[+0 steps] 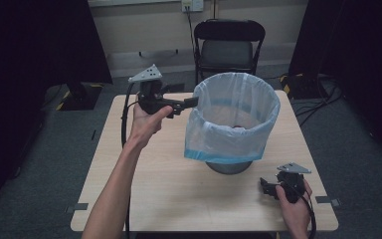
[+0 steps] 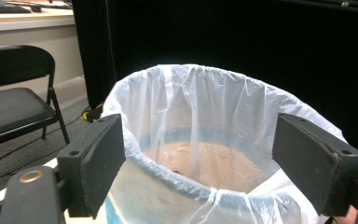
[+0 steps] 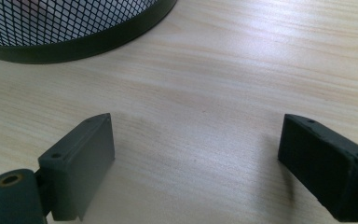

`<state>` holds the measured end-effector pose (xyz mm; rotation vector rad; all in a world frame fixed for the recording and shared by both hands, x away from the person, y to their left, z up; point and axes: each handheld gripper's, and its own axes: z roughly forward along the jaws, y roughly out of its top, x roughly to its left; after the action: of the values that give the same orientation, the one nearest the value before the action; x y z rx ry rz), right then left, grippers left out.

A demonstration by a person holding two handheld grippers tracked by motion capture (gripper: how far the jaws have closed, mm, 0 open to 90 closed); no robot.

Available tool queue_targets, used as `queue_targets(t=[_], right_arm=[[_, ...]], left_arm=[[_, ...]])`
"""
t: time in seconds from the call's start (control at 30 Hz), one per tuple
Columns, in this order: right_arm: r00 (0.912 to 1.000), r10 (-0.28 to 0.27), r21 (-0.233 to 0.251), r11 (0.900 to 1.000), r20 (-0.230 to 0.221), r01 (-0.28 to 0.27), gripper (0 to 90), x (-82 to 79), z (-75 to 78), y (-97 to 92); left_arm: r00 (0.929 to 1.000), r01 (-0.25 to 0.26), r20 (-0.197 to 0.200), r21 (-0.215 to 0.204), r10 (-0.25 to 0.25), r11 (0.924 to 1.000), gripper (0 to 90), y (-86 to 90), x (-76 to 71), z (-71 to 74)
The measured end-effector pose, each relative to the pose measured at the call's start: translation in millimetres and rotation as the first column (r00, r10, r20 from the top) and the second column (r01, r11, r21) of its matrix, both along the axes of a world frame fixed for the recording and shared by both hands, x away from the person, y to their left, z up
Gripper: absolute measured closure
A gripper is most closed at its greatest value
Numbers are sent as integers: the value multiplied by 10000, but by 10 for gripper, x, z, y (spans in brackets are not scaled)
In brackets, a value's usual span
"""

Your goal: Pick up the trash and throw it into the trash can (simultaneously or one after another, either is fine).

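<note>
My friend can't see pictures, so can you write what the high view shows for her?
A mesh bin lined with a white and blue plastic bag stands on a wooden table. The left gripper, open, reaches toward the bag's rim, while the right gripper waits open, low near the table's front right.

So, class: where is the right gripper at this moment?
In the high view, the right gripper rests low at the table's near right corner, jaws open, beside the lined bin's base.
</note>
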<state>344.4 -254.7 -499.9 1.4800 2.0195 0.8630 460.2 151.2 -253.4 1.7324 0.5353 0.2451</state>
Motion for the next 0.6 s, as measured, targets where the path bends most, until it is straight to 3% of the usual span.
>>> queue_targets(t=[0.47,0.6], right_arm=[[10000,0,0,10000,-1,0,99,0,0,0],[10000,1,1,10000,1,-1,99,0,0,0]], left_arm=[[9990,-426,-99,94,427,9990,172,265,-3,-90],[9972,-745,-24,191,745,9970,197,370,-17,-104]])
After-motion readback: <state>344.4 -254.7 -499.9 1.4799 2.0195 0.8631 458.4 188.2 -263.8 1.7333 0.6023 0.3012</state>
